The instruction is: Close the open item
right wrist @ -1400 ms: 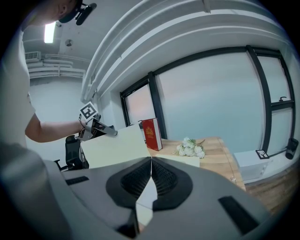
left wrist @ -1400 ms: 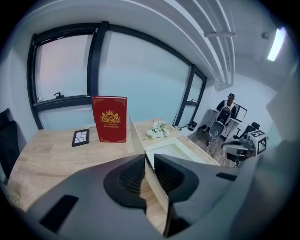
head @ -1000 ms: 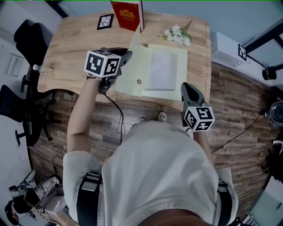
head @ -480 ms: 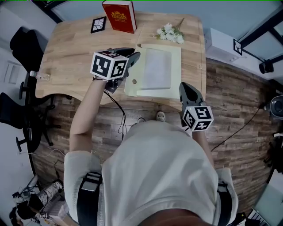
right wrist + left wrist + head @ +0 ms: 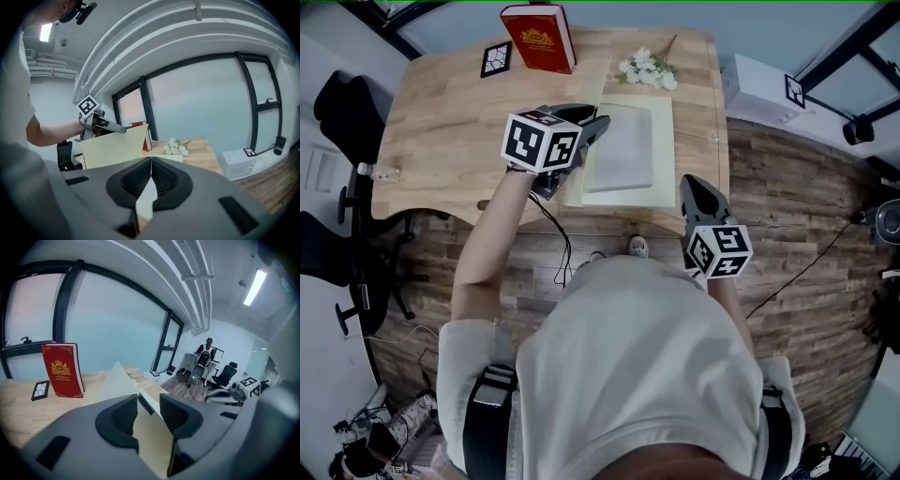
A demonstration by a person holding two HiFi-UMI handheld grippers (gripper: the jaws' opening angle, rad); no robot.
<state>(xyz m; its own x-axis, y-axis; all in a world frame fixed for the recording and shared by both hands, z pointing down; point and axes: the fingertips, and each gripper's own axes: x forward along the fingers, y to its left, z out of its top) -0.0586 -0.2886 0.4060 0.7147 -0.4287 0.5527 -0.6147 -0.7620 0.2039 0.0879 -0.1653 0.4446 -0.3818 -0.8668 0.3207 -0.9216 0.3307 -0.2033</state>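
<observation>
On the wooden table [image 5: 431, 141], at 11 o'clock in the head view, a black-and-white marker card [image 5: 496, 59] lay flat. Just at its 3 o'clock a red book [image 5: 537, 37] stood upright. Your left gripper [image 5: 594, 125] hung over the left edge of the folder [image 5: 623, 195]. Its jaws were opening, with the pale yellow cover [image 5: 152, 441] standing on edge between them and the right pad clear of it. The folder's base lay flat near the table's 5 o'clock corner, with a grey sheet [image 5: 622, 155] inside; it was not yet closed. White flowers [image 5: 644, 70] lay at the folder's 12 o'clock. Your right gripper [image 5: 698, 190] hovered at the folder's 4 o'clock, by the table's near edge, jaws clenched together on nothing.
</observation>
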